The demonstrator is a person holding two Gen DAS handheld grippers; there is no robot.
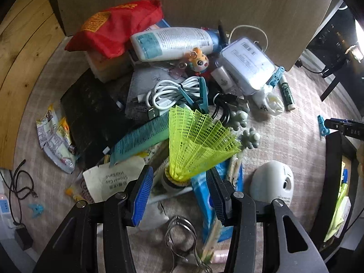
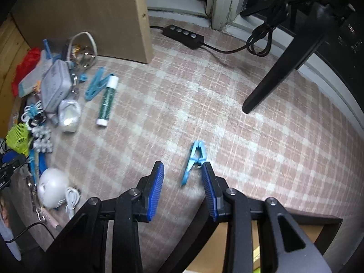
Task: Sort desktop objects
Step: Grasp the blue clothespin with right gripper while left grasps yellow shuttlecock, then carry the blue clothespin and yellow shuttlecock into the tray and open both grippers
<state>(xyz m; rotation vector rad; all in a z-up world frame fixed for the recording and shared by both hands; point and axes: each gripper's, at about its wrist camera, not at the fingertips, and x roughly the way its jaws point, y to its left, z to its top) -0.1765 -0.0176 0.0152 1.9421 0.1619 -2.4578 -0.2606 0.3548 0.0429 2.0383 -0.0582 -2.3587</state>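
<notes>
Close in, low in the left wrist view, the left gripper (image 1: 179,193) points steeply down, its fingers spread around the cork of the yellow shuttlecock (image 1: 198,141) without pressing it; closing there looks like the next move. Lower centre of the right view, the right gripper (image 2: 183,185) hangs part open, empty, over the blue clip (image 2: 193,161) on the checked tabletop (image 2: 227,104). Further up, the clutter pile (image 1: 173,72) awaits sorting.

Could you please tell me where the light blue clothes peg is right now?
In the right wrist view, the light blue clothes peg lies alone on the checked tablecloth, between the right claw tips and nearer its right finger, well right of the clutter pile.
</notes>
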